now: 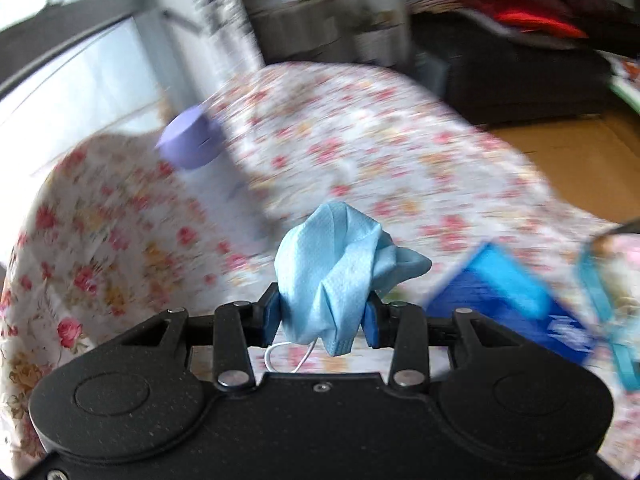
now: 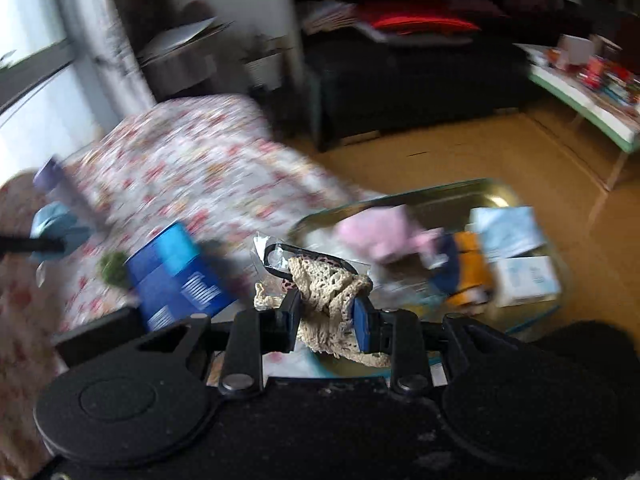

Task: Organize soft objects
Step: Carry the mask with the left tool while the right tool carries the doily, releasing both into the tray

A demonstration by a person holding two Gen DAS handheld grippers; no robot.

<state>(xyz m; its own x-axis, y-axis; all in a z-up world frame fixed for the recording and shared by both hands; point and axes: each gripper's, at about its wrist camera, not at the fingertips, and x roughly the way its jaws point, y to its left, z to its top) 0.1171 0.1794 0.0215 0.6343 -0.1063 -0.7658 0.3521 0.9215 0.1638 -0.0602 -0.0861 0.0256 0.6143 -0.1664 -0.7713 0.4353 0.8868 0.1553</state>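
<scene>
- the table draped in a white cloth with red and yellow flowers (image 1: 360,152) fills most of both views; everything is smeared with motion blur, so fine detail is uncertain.
- a shiny metal tray with a teal rim (image 2: 420,194) sits at the table's near right edge and already holds a pile of soft things: a pink cloth (image 2: 380,232), an orange and navy piece (image 2: 468,264), a pale blue folded packet (image 2: 508,228) and a small white box (image 2: 528,280). judging by that, part of the sorting looks done.
- a blue cylindrical container with white print (image 2: 176,276) stands on the cloth left of the tray, with a small green tuft (image 2: 114,268) just beside it, apparently not yet dealt with.
- a lilac round cup (image 1: 190,140) sits further back on the table.
- the left gripper (image 1: 324,316) is clamped narrow on a crumpled light blue face mask (image 1: 340,264), its white ear loop dangling below, held off the table.
- the right gripper (image 2: 328,320) is pinched nearly closed on a beige crocheted lace piece (image 2: 332,300), carried just in front of the tray.
- 2 items are in hand and unplaced, so the task seems midway.
</scene>
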